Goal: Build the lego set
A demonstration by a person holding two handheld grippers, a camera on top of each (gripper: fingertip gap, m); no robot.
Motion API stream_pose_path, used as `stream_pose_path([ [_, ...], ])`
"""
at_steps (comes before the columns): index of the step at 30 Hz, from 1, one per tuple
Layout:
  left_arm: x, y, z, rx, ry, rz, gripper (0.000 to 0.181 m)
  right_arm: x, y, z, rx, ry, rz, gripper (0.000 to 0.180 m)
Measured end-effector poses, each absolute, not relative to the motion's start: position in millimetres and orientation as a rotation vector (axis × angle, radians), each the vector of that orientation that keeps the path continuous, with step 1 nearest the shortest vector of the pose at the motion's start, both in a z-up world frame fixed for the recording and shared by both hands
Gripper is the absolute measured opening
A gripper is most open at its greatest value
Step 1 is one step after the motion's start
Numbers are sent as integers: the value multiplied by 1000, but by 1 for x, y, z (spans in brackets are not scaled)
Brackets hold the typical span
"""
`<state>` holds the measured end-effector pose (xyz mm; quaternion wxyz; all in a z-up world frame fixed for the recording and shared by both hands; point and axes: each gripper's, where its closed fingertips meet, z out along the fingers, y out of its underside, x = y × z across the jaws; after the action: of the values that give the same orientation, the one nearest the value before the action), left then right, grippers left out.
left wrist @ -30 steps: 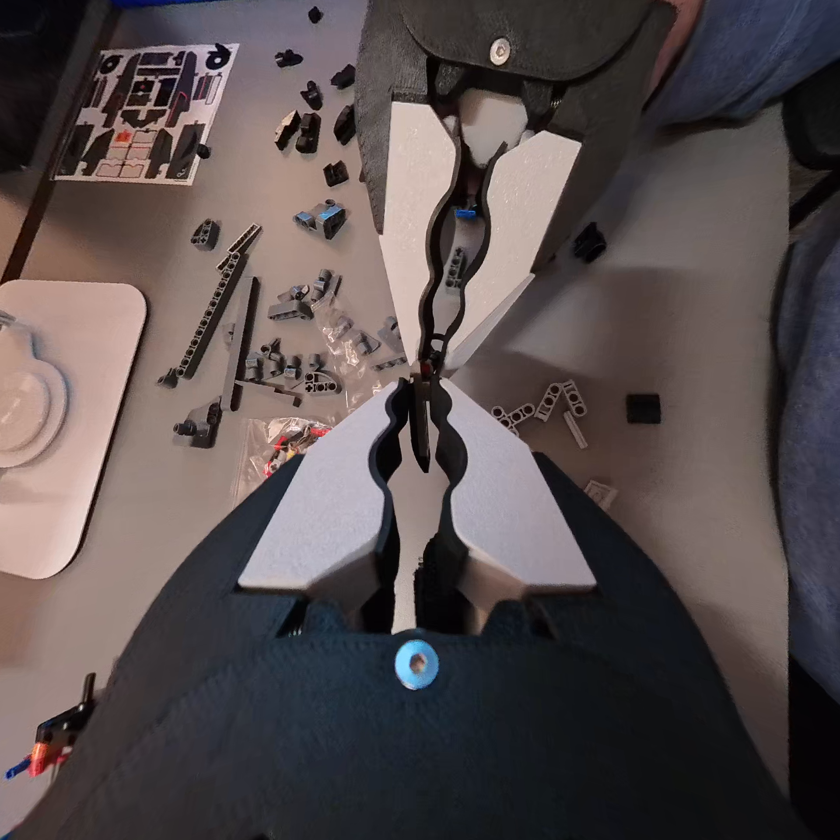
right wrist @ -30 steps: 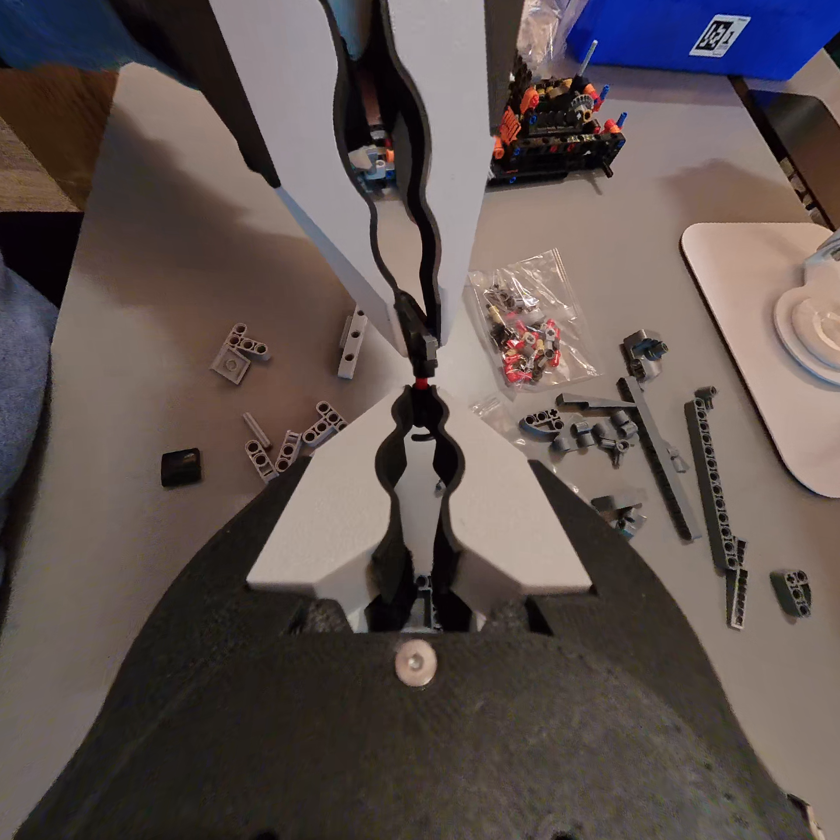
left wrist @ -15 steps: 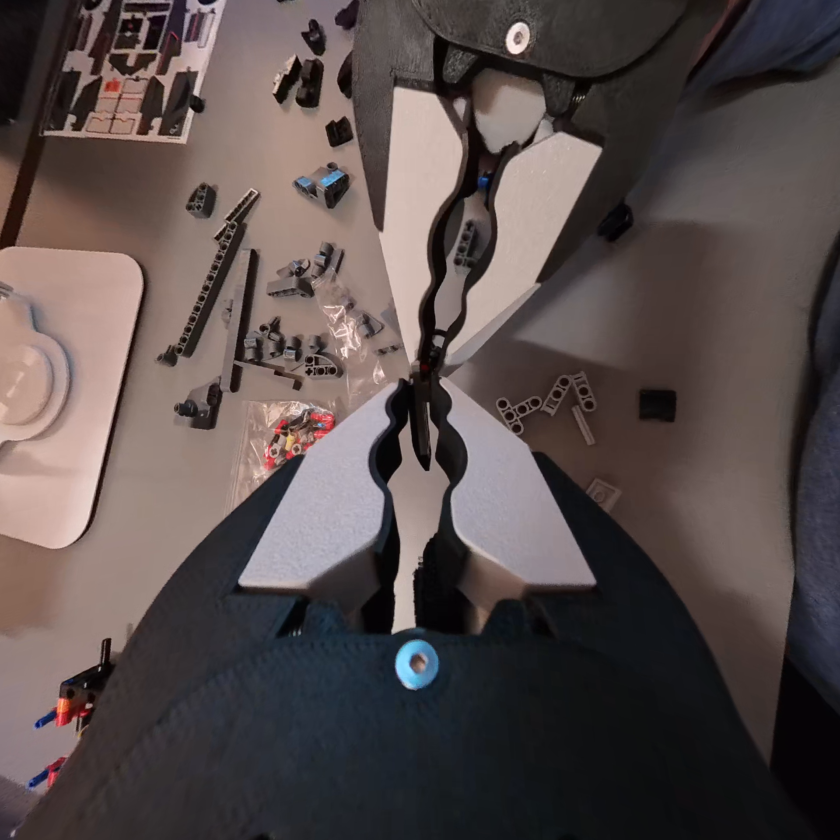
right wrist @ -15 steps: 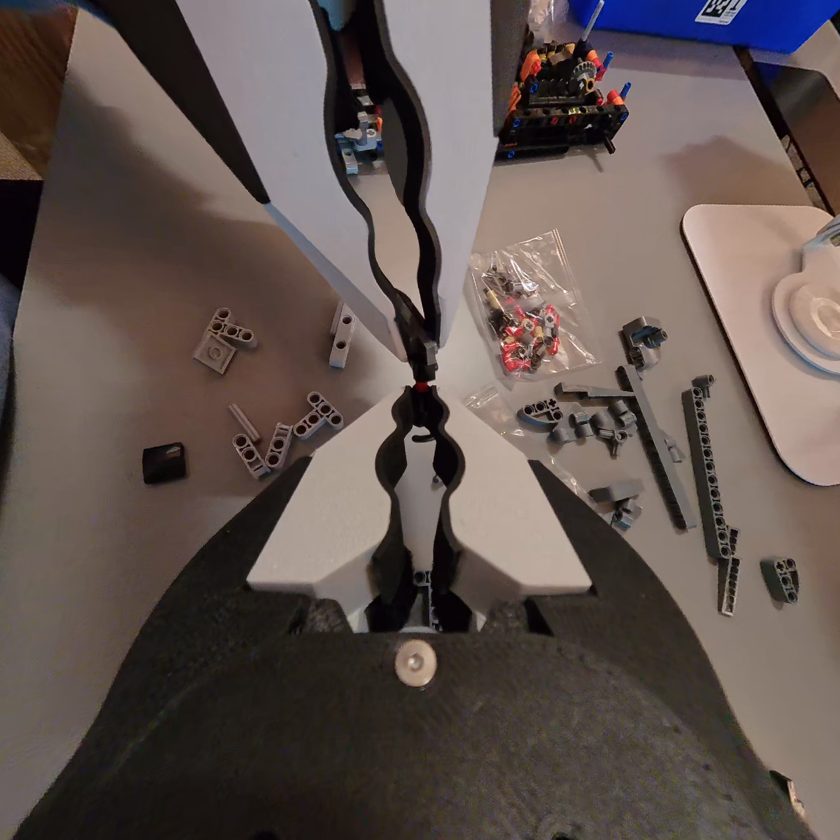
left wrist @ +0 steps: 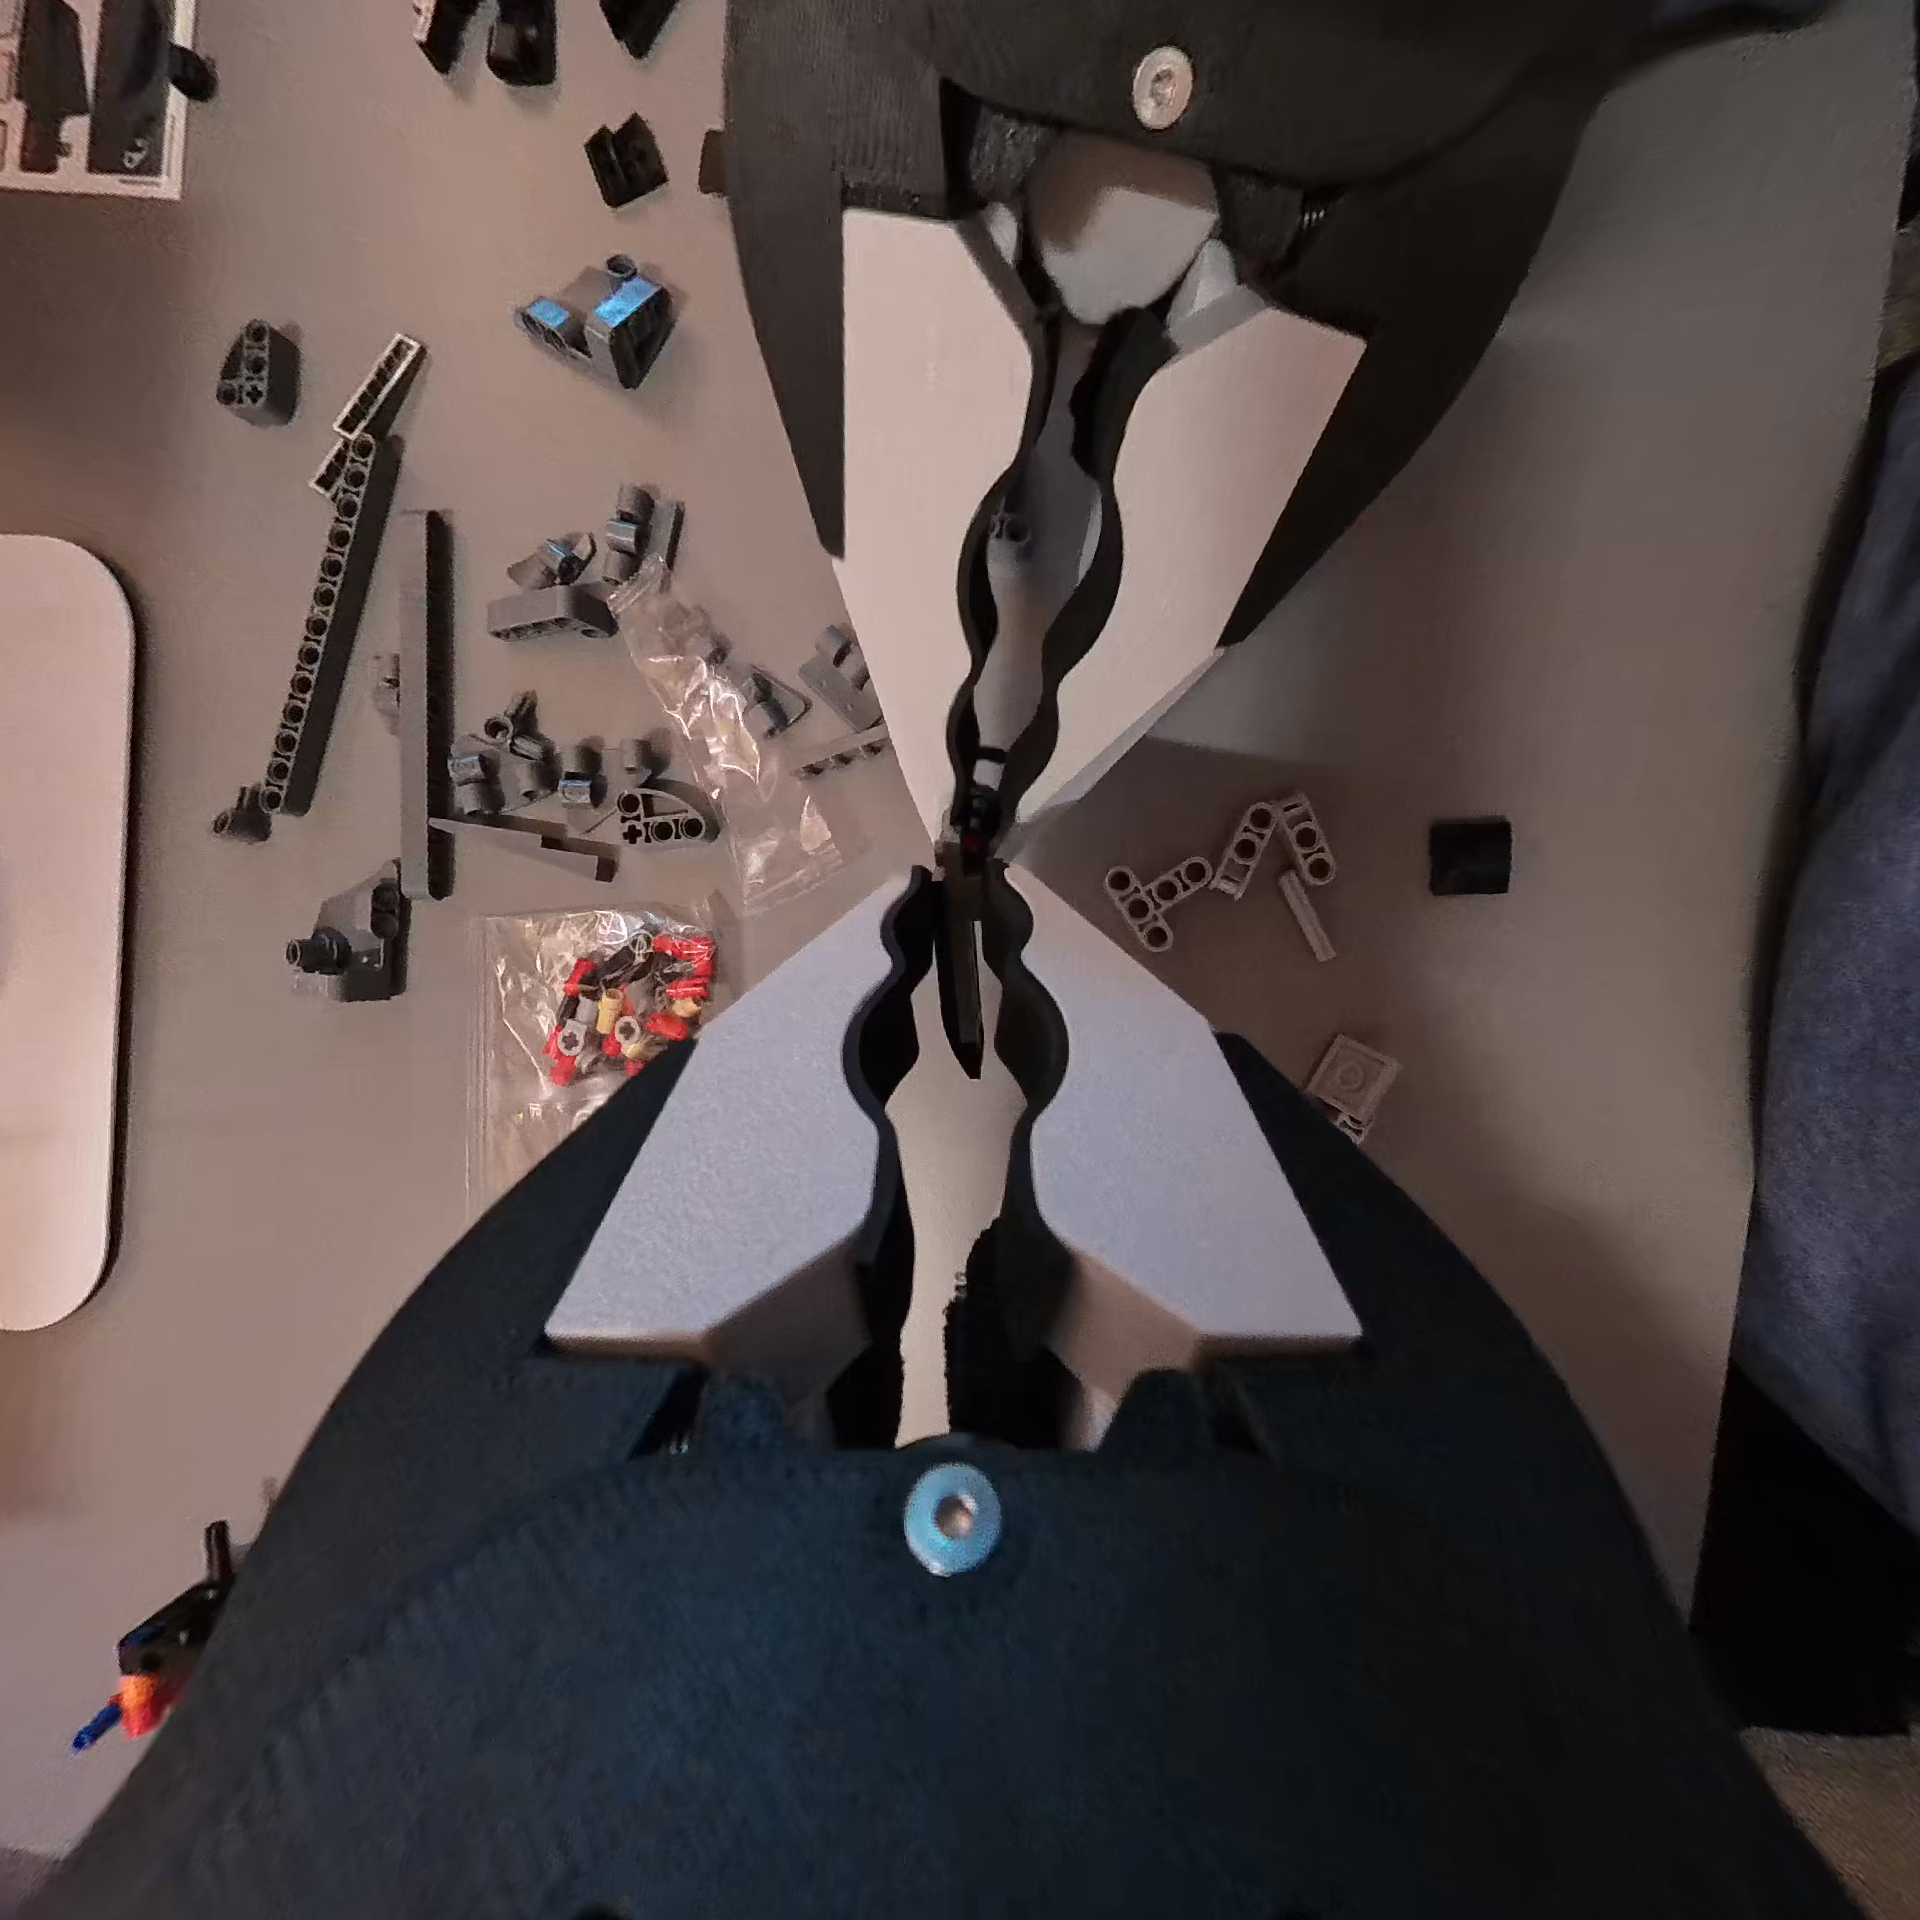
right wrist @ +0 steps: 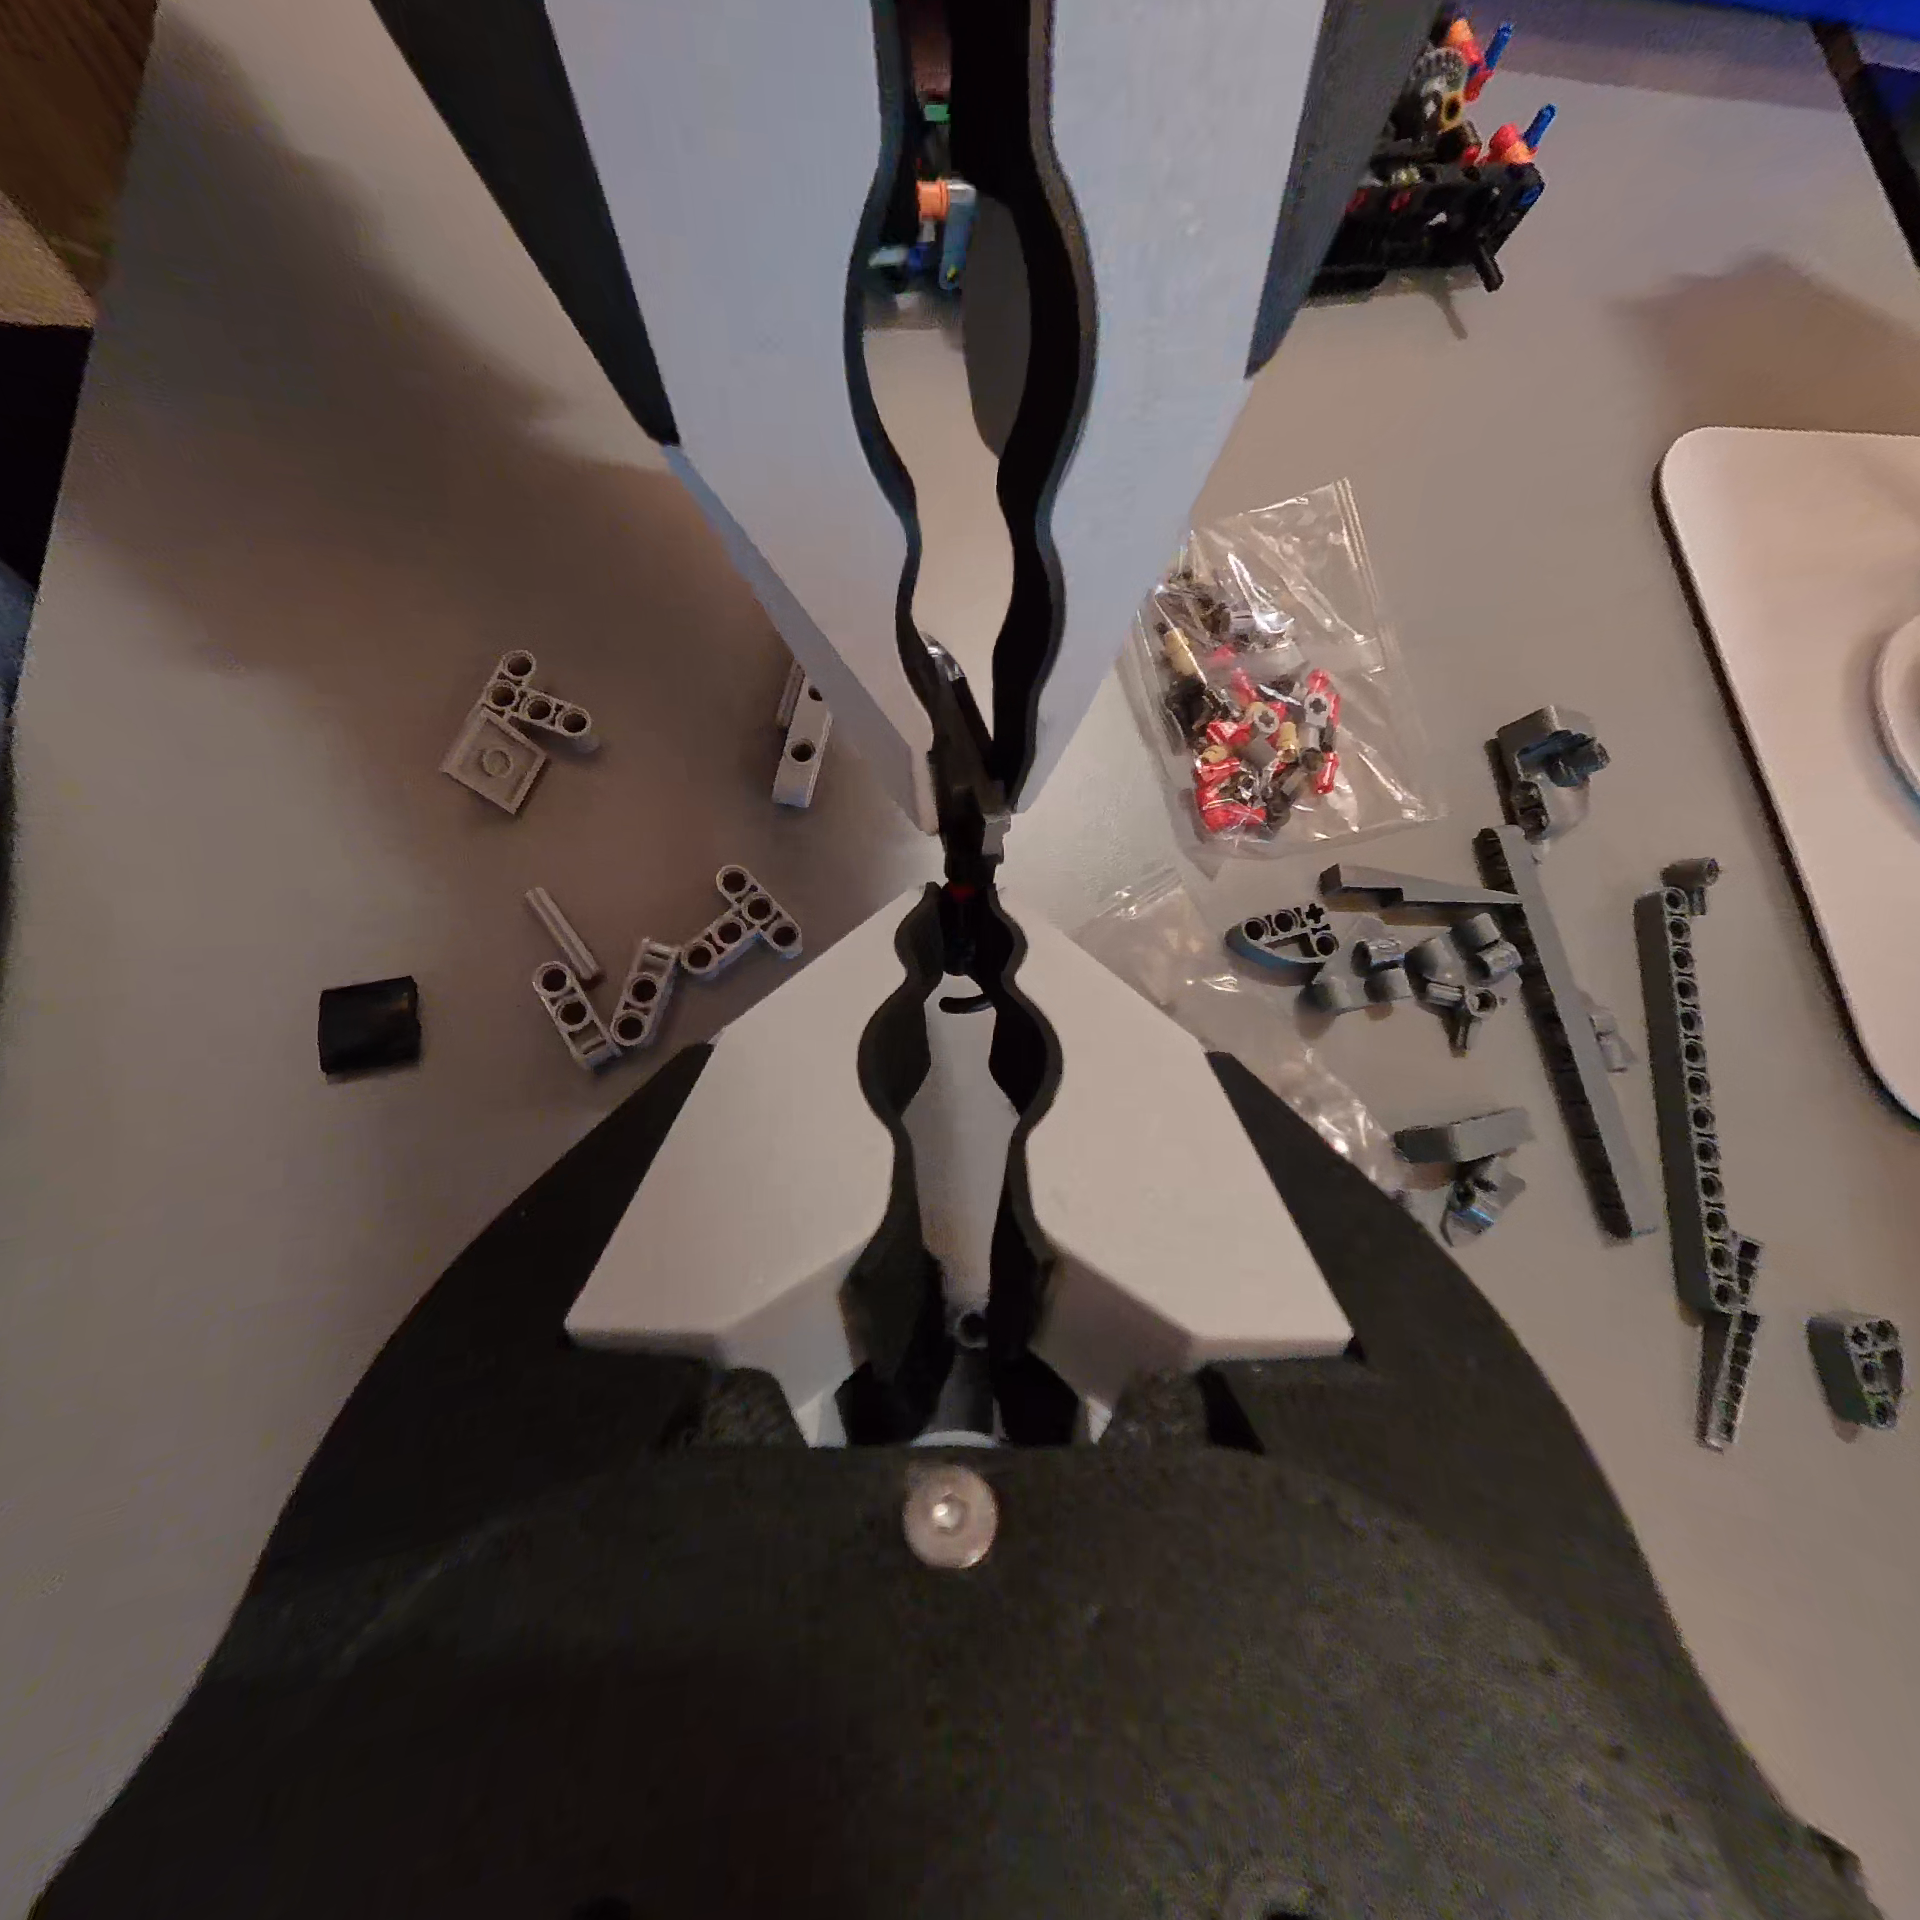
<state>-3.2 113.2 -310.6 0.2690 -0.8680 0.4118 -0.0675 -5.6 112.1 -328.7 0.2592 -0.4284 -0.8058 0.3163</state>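
My left gripper [left wrist: 961, 883] is shut on a flat dark lego piece [left wrist: 961, 977] that stands edge-on between its jaws. My right gripper [right wrist: 961, 904] is shut on a small black piece with a red pin [right wrist: 961, 930]. The two grippers meet tip to tip above the table, and the two pieces touch at the tips. The right gripper [left wrist: 982, 816] reaches in from the top of the left wrist view. The left gripper [right wrist: 961, 800] reaches in from the top of the right wrist view. How the pieces join is hidden between the jaws.
Loose light grey pieces [left wrist: 1216, 883] and a black block [left wrist: 1467, 857] lie on the grey table. A bag of red pins [left wrist: 623, 997], dark grey beams [left wrist: 322, 634] and a white pad [left wrist: 52, 935] lie to the left. A partly built assembly [right wrist: 1423, 197] stands at the far side. Left and right tips are no more than a few centimetres apart.
Both grippers stayed shut and tip to tip. They have drawn closer and more in line, so each looms larger in the other's view. The table parts have shifted in both views.
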Motion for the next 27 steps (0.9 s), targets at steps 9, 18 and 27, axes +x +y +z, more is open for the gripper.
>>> stream_pose_path([
  [9, -7, 115, -311, -2353, 1066, -237, 8, -10, 113, -330, -1213, -2160, 904, 0],
  [18, -6, 112, -314, -2355, 1055, -171, 8, -10, 110, -333, -1201, -2164, 866, 0],
  [27, -4, 110, -322, -2396, 1164, -137, 7, -8, 107, -341, -1200, -2218, 835, 0],
])
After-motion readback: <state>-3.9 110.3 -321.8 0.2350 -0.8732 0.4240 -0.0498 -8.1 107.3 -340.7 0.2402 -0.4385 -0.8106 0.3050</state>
